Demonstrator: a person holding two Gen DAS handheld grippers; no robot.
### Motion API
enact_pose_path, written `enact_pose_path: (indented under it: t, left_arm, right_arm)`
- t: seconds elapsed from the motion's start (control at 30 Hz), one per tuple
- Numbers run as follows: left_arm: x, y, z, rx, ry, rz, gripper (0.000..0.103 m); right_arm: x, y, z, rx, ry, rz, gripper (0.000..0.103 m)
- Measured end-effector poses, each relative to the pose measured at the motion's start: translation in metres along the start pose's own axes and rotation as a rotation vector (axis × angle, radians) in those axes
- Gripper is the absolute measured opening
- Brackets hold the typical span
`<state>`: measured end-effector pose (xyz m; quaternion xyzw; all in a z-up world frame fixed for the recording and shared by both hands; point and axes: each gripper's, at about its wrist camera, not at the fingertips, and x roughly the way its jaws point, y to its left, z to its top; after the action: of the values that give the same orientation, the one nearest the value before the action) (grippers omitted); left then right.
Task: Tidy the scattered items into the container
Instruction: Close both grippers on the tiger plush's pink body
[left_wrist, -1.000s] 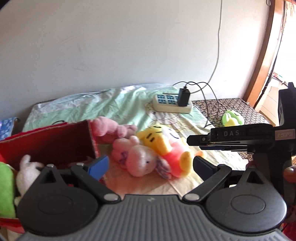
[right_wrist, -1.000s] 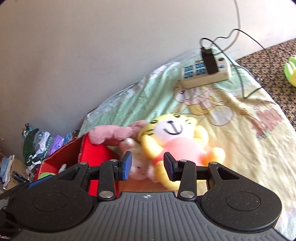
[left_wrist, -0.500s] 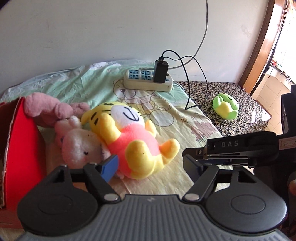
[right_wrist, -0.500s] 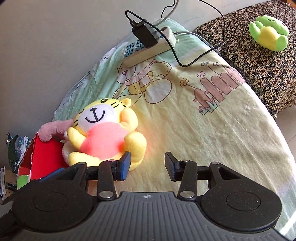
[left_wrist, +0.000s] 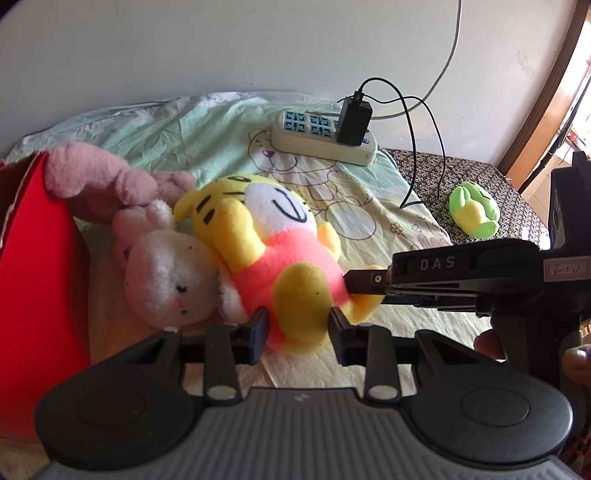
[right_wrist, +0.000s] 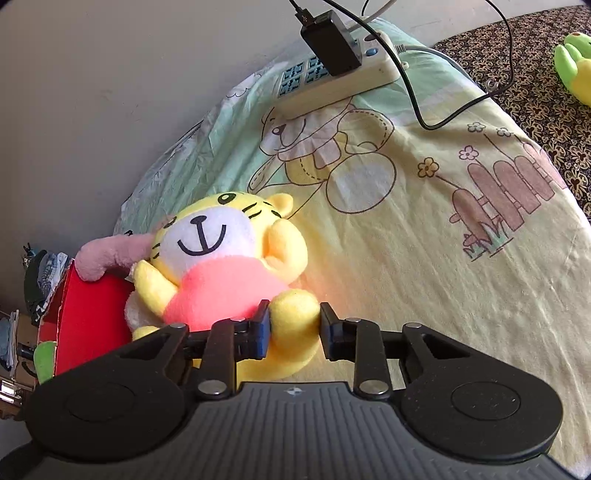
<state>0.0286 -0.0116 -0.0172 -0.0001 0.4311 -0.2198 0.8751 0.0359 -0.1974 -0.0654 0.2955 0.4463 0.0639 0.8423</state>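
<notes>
four soft toys showed on the bed (right_wrist: 424, 258): one yellow tiger toy (left_wrist: 266, 251) in a pink top, one pale pink rabbit toy (left_wrist: 166, 280) touching its side, one dusky pink plush (left_wrist: 96, 181) draped over the rim of the red box (left_wrist: 40, 280), and one green frog toy (left_wrist: 474, 216) well apart on the patterned cover to the right. a further bit of green plush (right_wrist: 44, 360) showed inside the box. two tongs were on the tiger: the left tongs (left_wrist: 297, 328) were narrowed around one yellow foot, both pads touching it, and the right tongs (right_wrist: 293, 326) likewise pressed either side of the other yellow foot. in the left view the right tool reached in from the right, its tip against the tiger's leg. one power strip (left_wrist: 325, 138) with one black charger (left_wrist: 354, 120) plugged in lay near the wall behind the toys, its cable trailing across the sheet towards the frog. the rabbit and the pink plush lay between the tiger and the box.
</notes>
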Motion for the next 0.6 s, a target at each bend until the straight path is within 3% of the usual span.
enact_pose_path:
  t: [0.13,0.43,0.6]
  left_arm:
    - [-0.009,-0.01,-0.005,0.05,-0.005,-0.015,0.027]
    - [-0.037,-0.014,-0.034,0.12,0.062,-0.142,0.028]
    - [-0.039,-0.013,-0.052,0.147,0.105,-0.152,0.033]
  right_arm:
    - [-0.015,0.001,-0.005,-0.022,-0.002,0.015,0.025]
    - [-0.056,-0.008,-0.04,-0.087,0.071,0.029,0.024]
    - [-0.058,-0.018,-0.058,-0.07,0.134,0.037,0.032]
